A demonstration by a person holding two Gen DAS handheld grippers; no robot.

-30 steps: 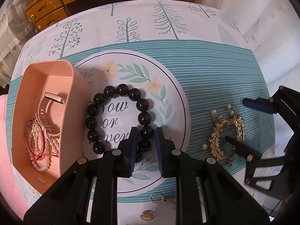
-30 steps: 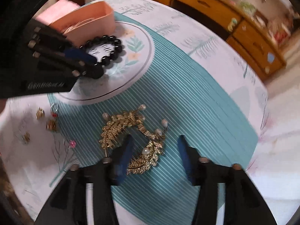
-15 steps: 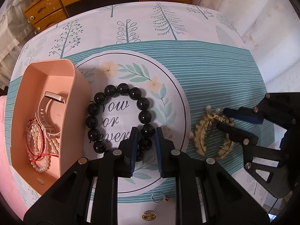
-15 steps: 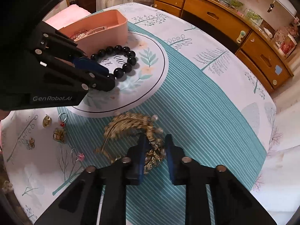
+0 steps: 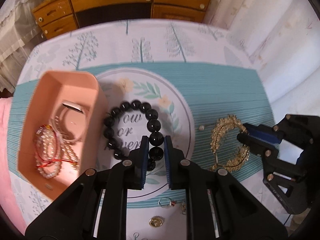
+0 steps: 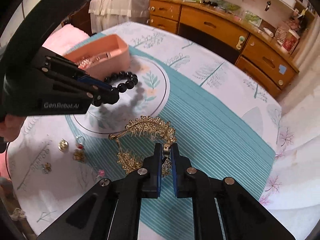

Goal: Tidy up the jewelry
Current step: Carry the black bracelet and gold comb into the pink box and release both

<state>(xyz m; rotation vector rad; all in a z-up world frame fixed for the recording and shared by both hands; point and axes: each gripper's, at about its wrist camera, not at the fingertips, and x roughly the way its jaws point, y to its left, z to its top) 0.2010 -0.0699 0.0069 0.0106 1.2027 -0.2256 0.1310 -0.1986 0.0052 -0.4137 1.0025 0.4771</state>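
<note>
On the bench (image 5: 220,80), the box (image 5: 96,92) lies left of the bead bracelet (image 5: 138,132); the hair comb (image 5: 224,140) lies right, small trinkets (image 5: 166,202) nearer the camera.

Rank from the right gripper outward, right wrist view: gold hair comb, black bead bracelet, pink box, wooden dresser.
1. Gold hair comb: clamped in the right gripper.
2. Black bead bracelet: up-left, in the left gripper.
3. Pink box: just behind the bracelet.
4. Wooden dresser: past the table's far edge.
</note>
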